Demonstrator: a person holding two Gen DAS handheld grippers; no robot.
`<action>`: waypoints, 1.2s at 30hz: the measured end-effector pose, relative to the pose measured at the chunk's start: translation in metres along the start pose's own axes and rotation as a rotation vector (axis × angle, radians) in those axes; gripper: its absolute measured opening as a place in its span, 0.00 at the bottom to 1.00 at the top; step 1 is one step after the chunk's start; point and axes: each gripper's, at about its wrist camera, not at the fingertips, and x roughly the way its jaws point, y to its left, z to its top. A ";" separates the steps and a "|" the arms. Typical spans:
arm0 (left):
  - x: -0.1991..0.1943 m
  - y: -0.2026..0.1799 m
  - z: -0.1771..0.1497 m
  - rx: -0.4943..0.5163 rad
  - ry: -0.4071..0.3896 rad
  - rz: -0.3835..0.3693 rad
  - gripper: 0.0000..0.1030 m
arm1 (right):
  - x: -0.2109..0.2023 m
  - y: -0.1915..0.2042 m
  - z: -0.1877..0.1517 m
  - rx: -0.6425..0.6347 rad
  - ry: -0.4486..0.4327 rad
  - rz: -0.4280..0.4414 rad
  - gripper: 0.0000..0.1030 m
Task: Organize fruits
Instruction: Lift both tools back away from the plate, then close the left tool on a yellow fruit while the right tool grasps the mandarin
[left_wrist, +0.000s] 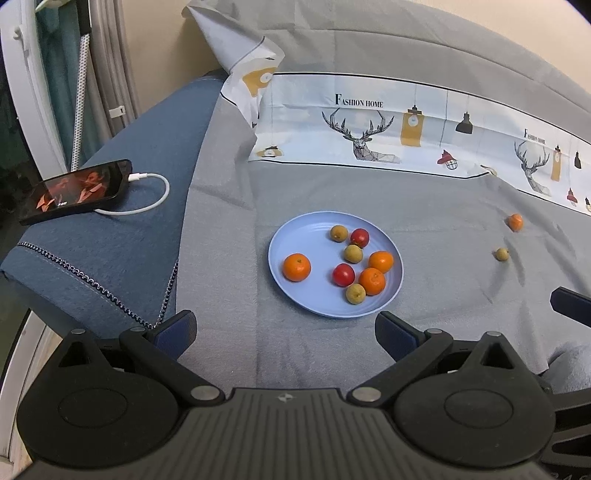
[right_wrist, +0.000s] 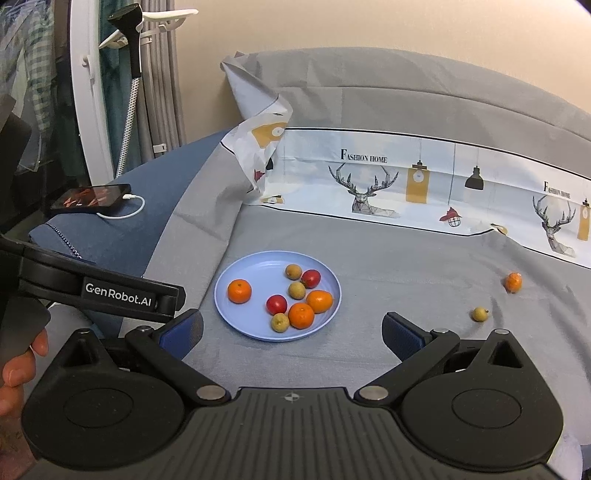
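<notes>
Gathering step: both the left gripper (left_wrist: 286, 332) and the right gripper (right_wrist: 291, 334) spread apart, empty; next likely fetching the loose orange (right_wrist: 513, 282) and longan (right_wrist: 479, 314) right of the plate (right_wrist: 236, 314).

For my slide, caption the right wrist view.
Open tongs face a blue plate of fruit; two fruits lie loose on the bedsheet.

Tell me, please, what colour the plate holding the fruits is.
The plate is light blue, clearest in the left wrist view.
</notes>
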 end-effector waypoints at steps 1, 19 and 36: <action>0.000 0.000 0.000 0.000 0.001 0.001 1.00 | -0.001 0.000 0.000 0.000 -0.001 0.002 0.99; -0.006 -0.007 0.003 0.020 -0.011 0.002 1.00 | -0.012 -0.011 0.000 0.037 -0.030 -0.020 0.99; 0.023 -0.063 0.044 0.063 0.047 -0.062 1.00 | 0.001 -0.101 -0.009 0.215 -0.044 -0.189 0.99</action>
